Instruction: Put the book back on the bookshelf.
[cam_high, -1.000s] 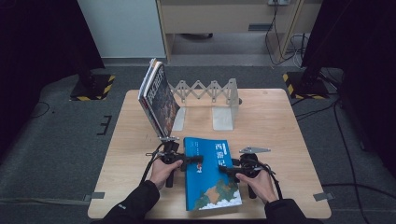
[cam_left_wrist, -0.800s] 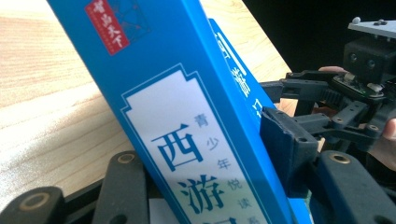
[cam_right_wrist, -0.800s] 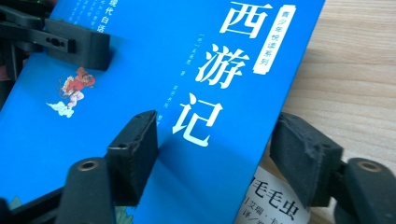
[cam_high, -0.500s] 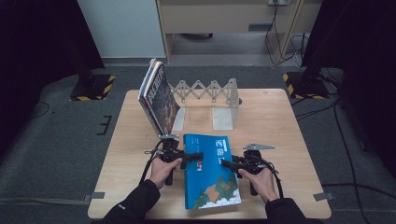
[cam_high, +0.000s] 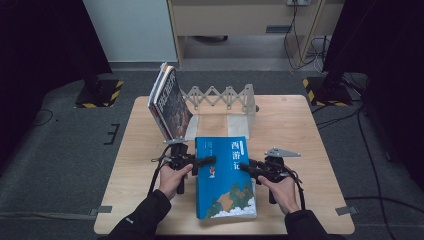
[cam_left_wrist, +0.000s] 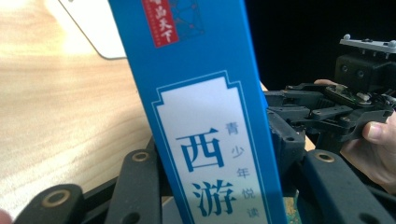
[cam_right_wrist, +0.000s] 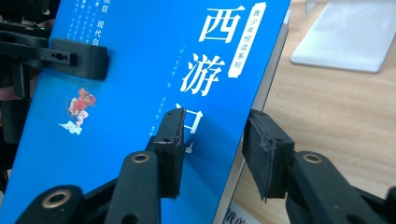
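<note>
L claw (cam_high: 207, 160) grips blue book (cam_high: 225, 180) (spine side); R claw (cam_high: 246, 166) straddles opposite edge, apparently unclamped.

Three books (cam_high: 226, 175), one expanding rack (cam_high: 220, 97)

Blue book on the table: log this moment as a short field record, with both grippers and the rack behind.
book: blue book lying flat, cover up, near the table's front edge
left gripper: left gripper at the book's left edge, jaws astride the spine
right gripper: right gripper at its right edge, jaws open around the page side
rack: expandable book rack behind, with leaning books at its left end
</note>
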